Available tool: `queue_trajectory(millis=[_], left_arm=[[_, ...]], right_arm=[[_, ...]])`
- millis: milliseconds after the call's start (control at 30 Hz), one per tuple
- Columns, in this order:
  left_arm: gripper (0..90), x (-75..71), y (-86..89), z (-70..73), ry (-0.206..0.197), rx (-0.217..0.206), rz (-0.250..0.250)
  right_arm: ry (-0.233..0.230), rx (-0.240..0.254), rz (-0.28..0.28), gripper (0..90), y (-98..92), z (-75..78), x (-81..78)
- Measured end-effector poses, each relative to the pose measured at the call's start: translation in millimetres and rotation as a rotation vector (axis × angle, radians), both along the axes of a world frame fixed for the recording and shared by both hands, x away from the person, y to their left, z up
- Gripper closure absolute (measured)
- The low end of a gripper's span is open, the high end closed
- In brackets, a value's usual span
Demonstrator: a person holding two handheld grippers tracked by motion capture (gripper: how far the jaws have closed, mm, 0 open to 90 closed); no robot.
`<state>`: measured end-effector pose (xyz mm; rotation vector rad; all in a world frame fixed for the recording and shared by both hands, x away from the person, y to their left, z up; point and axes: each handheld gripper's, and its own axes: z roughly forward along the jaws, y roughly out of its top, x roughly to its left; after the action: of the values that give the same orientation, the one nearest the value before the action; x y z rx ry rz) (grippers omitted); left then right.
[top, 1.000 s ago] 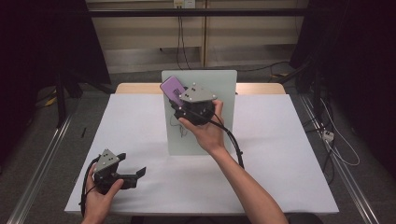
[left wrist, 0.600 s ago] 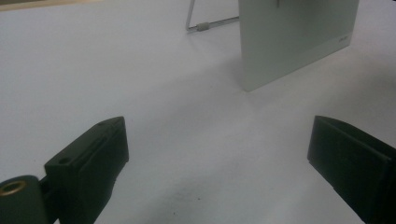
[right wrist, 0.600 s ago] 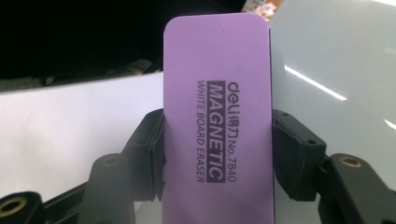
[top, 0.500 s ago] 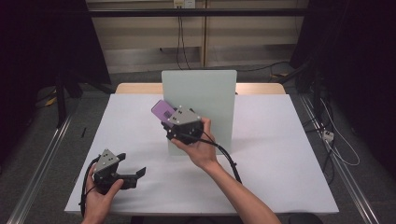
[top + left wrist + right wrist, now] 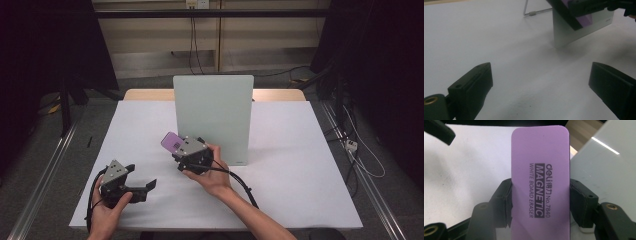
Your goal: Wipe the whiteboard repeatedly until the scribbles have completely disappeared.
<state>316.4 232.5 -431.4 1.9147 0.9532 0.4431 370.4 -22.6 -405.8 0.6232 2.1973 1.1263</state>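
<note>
Nearest the table's front edge, the left gripper (image 5: 142, 187) rests low over the white table (image 5: 300, 165), held in the left hand (image 5: 107, 205). Its jaws stand wide apart with nothing but bare tabletop between them, as the left gripper view shows.

Farther in, toward the middle of the table, the right hand (image 5: 212, 172) holds the right gripper (image 5: 176, 147) just in front of the board's lower left corner. Its jaws are clamped on a purple eraser (image 5: 540, 177), one pad pressed against each long edge. The eraser sticks out past the jaw tips, its printed face toward the gripper's camera, the lettering running along its length. In the high view the eraser (image 5: 172, 142) pokes out at the gripper's upper left, tilted, above the table and just left of the board.

Behind them stands the board (image 5: 215, 110), a pale upright panel near the table's far edge.
</note>
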Motion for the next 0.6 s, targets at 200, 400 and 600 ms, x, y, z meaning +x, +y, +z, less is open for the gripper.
queue_trajectory(millis=[200, 400, 600], left_arm=[[5.4, 0.5, 0.4, -0.7, 0.001, 0.000, 0.005], [5.4, 0.7, -1.1, -0.8, 0.000, 0.004, 0.002], [5.4, 1.1, -0.9, -1.0, 0.001, 0.004, 0.002]], right_arm=[[-0.047, 0.023, -0.044, 41.8, -18.1, 17.9, 3.2], [-0.085, 0.078, -0.107, 41.8, -40.7, 41.3, 8.8], [-0.103, 0.104, -0.136, 41.8, -52.9, 50.1, 10.8]])
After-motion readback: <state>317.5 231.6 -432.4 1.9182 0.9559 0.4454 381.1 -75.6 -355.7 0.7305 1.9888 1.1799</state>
